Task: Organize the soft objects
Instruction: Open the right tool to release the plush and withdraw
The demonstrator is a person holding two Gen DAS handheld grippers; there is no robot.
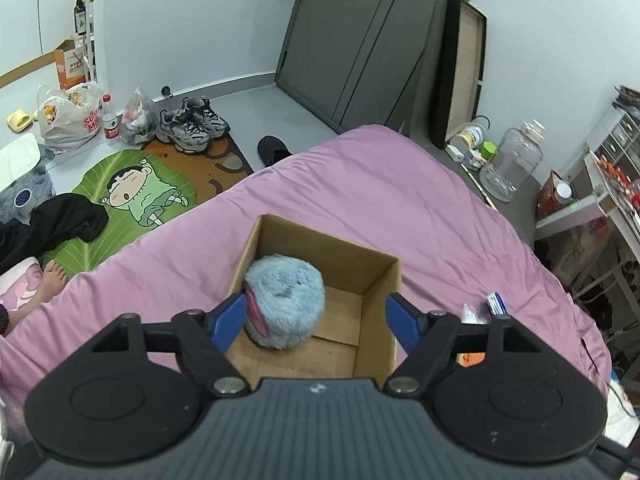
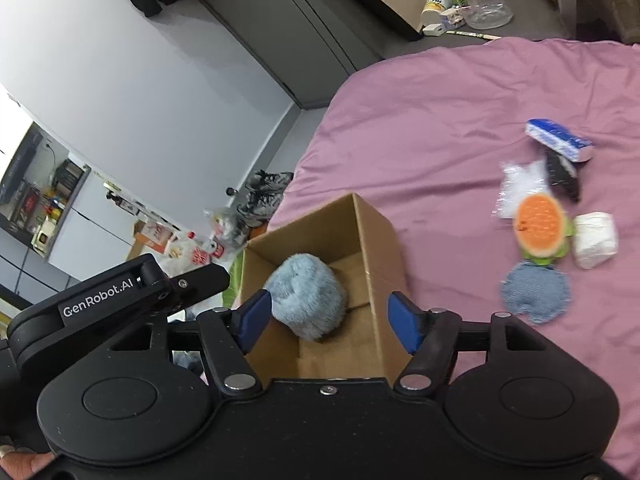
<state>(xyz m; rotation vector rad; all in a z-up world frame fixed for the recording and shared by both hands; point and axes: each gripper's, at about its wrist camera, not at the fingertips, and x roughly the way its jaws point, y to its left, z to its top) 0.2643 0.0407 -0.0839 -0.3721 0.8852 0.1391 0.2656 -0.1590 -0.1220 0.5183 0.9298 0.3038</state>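
A cardboard box [image 2: 352, 240] stands on the bed [image 2: 460, 92] with a plush toy [image 2: 306, 296] inside, at its near left. To the right of the box lie a sponge [image 2: 538, 224], a round cloth pad [image 2: 534, 290] nearer and a packet [image 2: 558, 140] farther. Shoes [image 1: 192, 124] sit on the floor beyond the bed.

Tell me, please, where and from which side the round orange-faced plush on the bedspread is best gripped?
Probably across its green rim, coming from above. The orange-faced plush lies propped on the purple bedspread, its flat face tilted up. A white bundle crowds one side and a blue denim patch the near edge, so set the fingers across the freer sides. The right gripper is open.
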